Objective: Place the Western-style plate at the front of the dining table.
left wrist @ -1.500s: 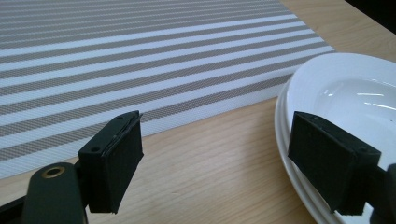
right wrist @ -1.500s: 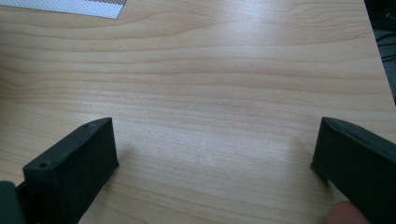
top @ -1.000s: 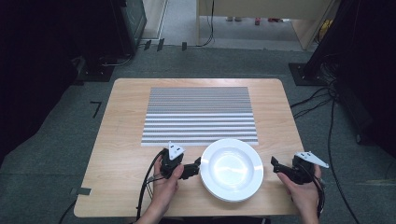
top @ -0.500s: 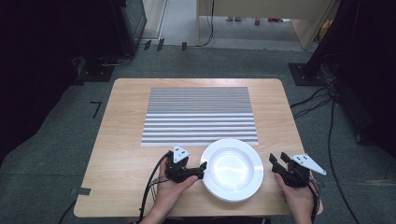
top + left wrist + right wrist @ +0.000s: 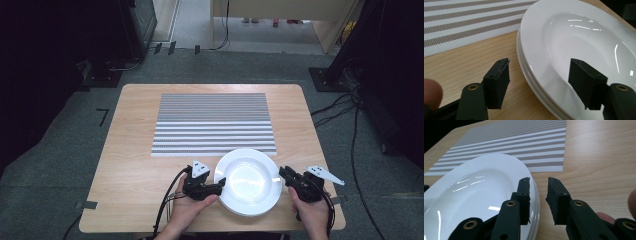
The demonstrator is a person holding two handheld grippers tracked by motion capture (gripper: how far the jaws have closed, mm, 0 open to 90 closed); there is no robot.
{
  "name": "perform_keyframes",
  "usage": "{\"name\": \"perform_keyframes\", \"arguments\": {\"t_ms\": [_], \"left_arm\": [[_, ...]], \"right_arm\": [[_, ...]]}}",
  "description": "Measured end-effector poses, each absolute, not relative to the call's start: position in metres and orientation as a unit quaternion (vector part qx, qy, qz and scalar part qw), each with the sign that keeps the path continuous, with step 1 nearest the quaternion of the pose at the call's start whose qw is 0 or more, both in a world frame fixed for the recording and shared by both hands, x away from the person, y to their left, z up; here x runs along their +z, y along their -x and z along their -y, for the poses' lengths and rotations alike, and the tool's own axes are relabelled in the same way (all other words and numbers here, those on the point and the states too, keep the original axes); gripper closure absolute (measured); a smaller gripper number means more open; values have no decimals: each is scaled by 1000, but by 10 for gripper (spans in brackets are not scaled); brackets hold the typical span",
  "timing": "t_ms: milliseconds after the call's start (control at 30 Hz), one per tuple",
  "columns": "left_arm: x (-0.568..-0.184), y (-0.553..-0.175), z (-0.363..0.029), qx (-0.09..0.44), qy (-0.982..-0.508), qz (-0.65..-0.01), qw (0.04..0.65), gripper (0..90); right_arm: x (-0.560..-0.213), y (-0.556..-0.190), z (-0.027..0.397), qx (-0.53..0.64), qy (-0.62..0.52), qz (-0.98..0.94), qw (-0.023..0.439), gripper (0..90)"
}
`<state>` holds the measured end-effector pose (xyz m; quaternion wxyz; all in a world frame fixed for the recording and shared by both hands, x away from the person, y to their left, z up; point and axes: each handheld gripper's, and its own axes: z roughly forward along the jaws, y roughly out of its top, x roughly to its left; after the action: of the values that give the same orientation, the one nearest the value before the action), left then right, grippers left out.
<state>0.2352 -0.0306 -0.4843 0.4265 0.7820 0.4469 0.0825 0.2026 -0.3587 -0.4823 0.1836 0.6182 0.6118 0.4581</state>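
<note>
A stack of white plates (image 5: 248,181) rests at the near edge of the table (image 5: 130,150), its far rim overlapping the striped placemat (image 5: 214,122), and the step in hand is judged to be the approach for a grip on the rim. The left gripper (image 5: 218,186) is held level from the left, jaws wide apart and straddling the rim — one over the bowl, one outside above the wood. The right gripper (image 5: 283,173) is held just beside the right rim, jaws narrowly parted, nothing between them. Next, the left jaws would need closing on the top plate's rim alone — not the one beneath.
</note>
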Motion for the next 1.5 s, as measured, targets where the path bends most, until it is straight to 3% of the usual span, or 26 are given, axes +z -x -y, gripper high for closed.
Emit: {"name": "perform_keyframes", "arguments": {"t_ms": [233, 800, 1500], "left_arm": [[-488, -233, 34, 72, -787, -439, 427, 438], [-489, -233, 33, 66, -786, -441, 428, 436], [-490, -233, 33, 69, -785, -442, 429, 449]], "right_arm": [[-485, -205, 358, 473, -616, -610, 156, 795], [-490, -209, 362, 475, -645, -589, 108, 816], [-484, -206, 366, 507, -642, -567, 94, 831]]}}
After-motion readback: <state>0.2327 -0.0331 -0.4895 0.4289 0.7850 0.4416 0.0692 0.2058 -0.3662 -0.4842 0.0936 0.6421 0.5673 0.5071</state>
